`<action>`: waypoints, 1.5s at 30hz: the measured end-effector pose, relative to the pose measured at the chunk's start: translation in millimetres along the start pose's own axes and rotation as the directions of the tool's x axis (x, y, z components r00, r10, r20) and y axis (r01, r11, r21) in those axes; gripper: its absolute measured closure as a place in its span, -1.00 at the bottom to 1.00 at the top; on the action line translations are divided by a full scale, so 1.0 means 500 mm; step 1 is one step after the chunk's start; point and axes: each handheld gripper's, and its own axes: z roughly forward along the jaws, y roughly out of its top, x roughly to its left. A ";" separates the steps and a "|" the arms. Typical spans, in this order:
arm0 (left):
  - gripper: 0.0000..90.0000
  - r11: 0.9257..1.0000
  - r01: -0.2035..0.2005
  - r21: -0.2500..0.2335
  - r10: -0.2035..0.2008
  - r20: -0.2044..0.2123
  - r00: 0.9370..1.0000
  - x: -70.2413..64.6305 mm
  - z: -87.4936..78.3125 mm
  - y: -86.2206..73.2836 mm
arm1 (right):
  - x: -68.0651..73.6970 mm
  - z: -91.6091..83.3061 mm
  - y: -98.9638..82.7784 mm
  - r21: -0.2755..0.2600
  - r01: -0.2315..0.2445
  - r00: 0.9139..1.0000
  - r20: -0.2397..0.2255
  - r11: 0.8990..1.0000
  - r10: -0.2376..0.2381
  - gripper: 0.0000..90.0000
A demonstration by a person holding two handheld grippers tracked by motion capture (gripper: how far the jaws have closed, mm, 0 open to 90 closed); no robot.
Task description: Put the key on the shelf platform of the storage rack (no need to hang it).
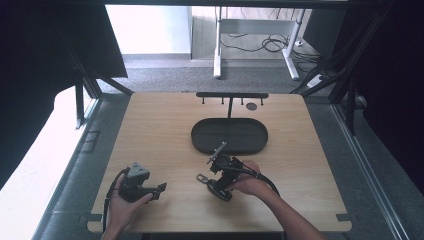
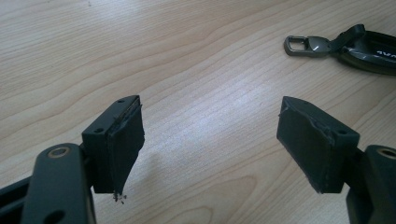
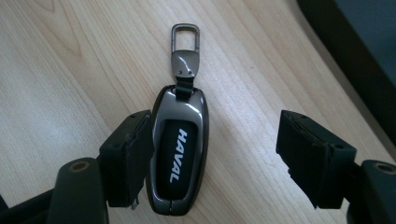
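Note:
A dark key fob (image 3: 180, 154) with white HAVAL lettering and a metal clasp (image 3: 185, 44) lies flat on the wooden table. My right gripper (image 3: 217, 135) is open over it. Its left jaw sits right beside the fob's edge, and its right jaw stands well clear. In the high view the right gripper (image 1: 216, 184) is held in a hand just in front of the tray, above the fob (image 1: 221, 193). My left gripper (image 1: 162, 187) is open and holds nothing, low at the table's front left. From the left gripper (image 2: 210, 126), the fob (image 2: 369, 49) lies at the upper right.
A black oval tray (image 1: 229, 136) sits mid-table behind the fob, and its edge (image 3: 364, 46) shows at the upper right in the right gripper view. A black rack with small hooks (image 1: 231, 95) stands at the far edge. Bare wood lies to the left (image 1: 150, 135).

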 end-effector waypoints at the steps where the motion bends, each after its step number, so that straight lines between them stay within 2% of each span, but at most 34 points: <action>1: -0.48 1.000 -0.001 0.001 0.001 0.000 1.000 0.000 0.000 0.000 | 0.001 0.003 0.001 0.005 0.007 1.000 -0.002 1.000 -0.007 -0.38; 11: -0.48 1.000 -0.002 0.002 0.002 0.000 1.000 0.000 0.000 0.000 | 0.017 0.045 0.008 0.055 0.028 1.000 -0.011 0.998 -0.028 -0.38; 19: -0.48 1.000 -0.004 0.002 0.004 0.001 1.000 -0.001 0.000 0.000 | 0.022 0.075 0.007 0.087 0.017 1.000 -0.008 0.996 -0.017 -0.36; 32: -0.48 1.000 -0.006 0.004 0.006 0.001 1.000 -0.003 0.002 0.000 | 0.018 0.086 0.007 0.108 0.001 1.000 -0.024 0.994 0.001 -0.19; 37: -0.48 1.000 -0.008 0.005 0.008 0.002 1.000 -0.004 0.003 0.000 | 0.014 0.084 0.006 0.116 -0.005 0.998 -0.061 0.993 0.013 0.07; 45: -0.48 1.000 -0.009 0.005 0.009 0.002 1.000 -0.005 0.003 0.000 | 0.009 0.083 0.004 0.116 -0.006 0.998 -0.062 0.993 0.013 0.09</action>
